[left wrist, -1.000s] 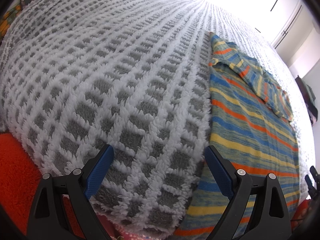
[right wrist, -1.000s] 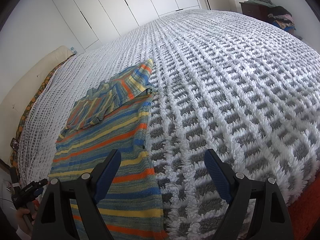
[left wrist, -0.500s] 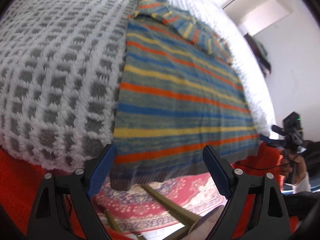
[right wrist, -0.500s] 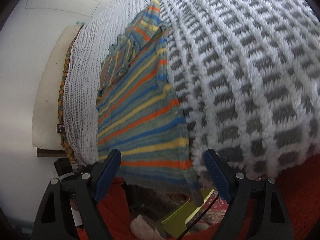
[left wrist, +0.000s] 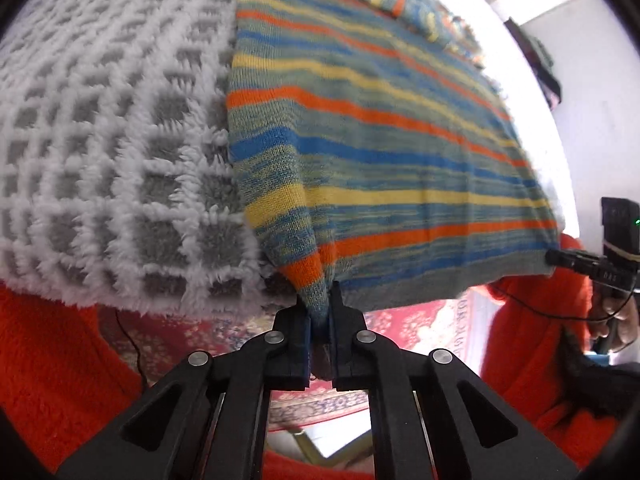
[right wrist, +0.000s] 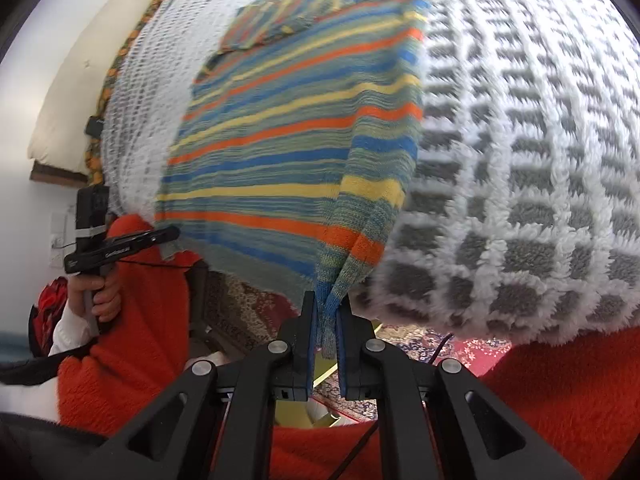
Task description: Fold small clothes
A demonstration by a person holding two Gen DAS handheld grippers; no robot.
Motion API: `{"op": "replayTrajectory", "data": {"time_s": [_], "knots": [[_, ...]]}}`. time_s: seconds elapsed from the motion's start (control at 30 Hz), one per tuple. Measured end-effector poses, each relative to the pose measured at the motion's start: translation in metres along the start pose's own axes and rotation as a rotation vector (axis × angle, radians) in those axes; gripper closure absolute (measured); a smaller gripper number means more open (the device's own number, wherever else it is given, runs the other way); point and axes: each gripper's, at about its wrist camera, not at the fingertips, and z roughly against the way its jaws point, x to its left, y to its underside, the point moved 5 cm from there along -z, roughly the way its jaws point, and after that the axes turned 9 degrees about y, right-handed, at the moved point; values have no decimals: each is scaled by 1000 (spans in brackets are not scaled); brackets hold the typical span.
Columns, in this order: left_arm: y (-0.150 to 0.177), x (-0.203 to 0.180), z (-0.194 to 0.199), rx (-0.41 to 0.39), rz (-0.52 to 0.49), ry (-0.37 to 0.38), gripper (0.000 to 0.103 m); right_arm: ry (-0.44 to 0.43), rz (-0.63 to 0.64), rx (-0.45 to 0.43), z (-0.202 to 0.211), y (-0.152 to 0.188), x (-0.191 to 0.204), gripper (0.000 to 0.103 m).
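A striped knit garment [left wrist: 380, 128] in blue, yellow, orange and green lies on the bed with its hem at the near edge. My left gripper [left wrist: 319, 308] is shut on the garment's near left hem corner, which bunches between its pads. In the right wrist view the same striped garment [right wrist: 288, 136] shows, and my right gripper [right wrist: 325, 312] is shut on its near right hem corner. A sleeve is folded across the garment's far end. The other gripper appears at the frame edge in each view, at the opposite hem corner.
A fluffy white and grey checked blanket [left wrist: 108, 152] covers the bed. An orange fleece sleeve [right wrist: 132, 312] and a hand on the gripper handle show at the left. A patterned red rug [left wrist: 420, 328] lies on the floor below the bed edge.
Both grippers tilted down toward the bed's near edge and went from wide open to shut on the hem corners of the striped garment.
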Motion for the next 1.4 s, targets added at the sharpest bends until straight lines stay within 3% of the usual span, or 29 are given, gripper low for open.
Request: {"op": "replayTrajectory", "data": {"time_s": [0.13,0.27,0.4,0.6,0.63,0.67,0.7,0.73,0.77,0.83,0.97,1.07,1.17,1.3,1.33,1.37,1.4], "knots": [[-6,-10,30,-51,35,132,99,-127,-42,-54,26,-7,5,95],[-44,-20,63,-151,74,243,99,-276,-121,-137,47,-38,1,95],[-118,-17,83,-247,126,292,99,-355,-193,-243,65,-102,-10,95],[-272,-14,83,-359,129,203,96,-327,-290,-431,84,-251,-49,93],[-297,-8,75,-372,139,158,81,-313,-306,-479,84,-280,-56,87],[-314,4,64,-367,166,90,53,-272,-327,-520,81,-303,-65,76],[-323,16,58,-359,206,25,42,-195,-364,-534,75,-322,-78,36],[-326,27,53,-358,235,-27,36,-123,-409,-534,70,-332,-91,17],[-322,36,47,-350,241,-66,37,-89,-451,-540,64,-336,-101,18],[-312,43,40,-336,215,-83,37,-128,-490,-521,52,-331,-112,18],[-262,59,36,-326,171,-139,34,-145,-448,-469,32,-290,-117,19],[-225,70,31,-307,216,-77,31,-172,-419,-415,18,-250,-118,21],[-216,64,16,-281,235,-23,29,-232,-426,-366,-1,-223,-108,20],[-221,54,1,-284,220,-41,23,-197,-393,-330,-27,-223,-90,21],[-222,52,-3,-279,228,-28,34,-173,-390,-324,-34,-222,-84,26],[-229,50,-10,-263,234,-7,68,-156,-393,-306,-42,-225,-82,36],[-235,51,-19,-230,234,-8,87,-141,-397,-284,-51,-226,-81,77]]}}
